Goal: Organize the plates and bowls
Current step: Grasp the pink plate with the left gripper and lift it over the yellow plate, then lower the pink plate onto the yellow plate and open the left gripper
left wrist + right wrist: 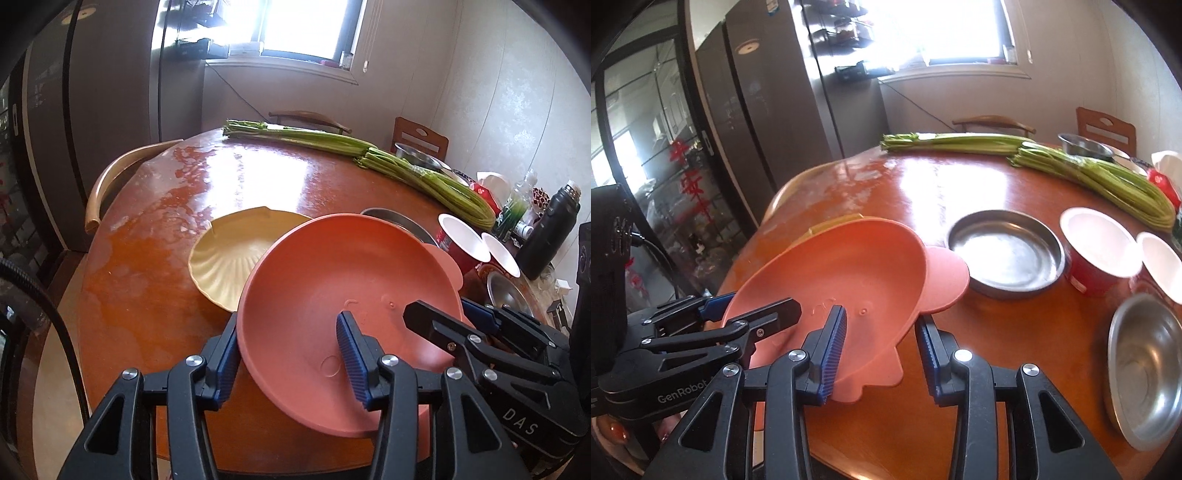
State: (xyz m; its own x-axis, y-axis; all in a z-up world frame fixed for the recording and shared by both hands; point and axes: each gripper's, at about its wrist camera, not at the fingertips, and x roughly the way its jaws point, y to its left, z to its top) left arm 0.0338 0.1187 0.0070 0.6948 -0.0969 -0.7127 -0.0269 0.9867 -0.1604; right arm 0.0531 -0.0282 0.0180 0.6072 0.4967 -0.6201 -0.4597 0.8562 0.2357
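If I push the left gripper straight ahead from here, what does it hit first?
The left gripper already has the tilted salmon-pink plastic plate between its fingers, so the plate goes with it. Beyond it, the cream shell-shaped plate looks nearest, though depth is uncertain.
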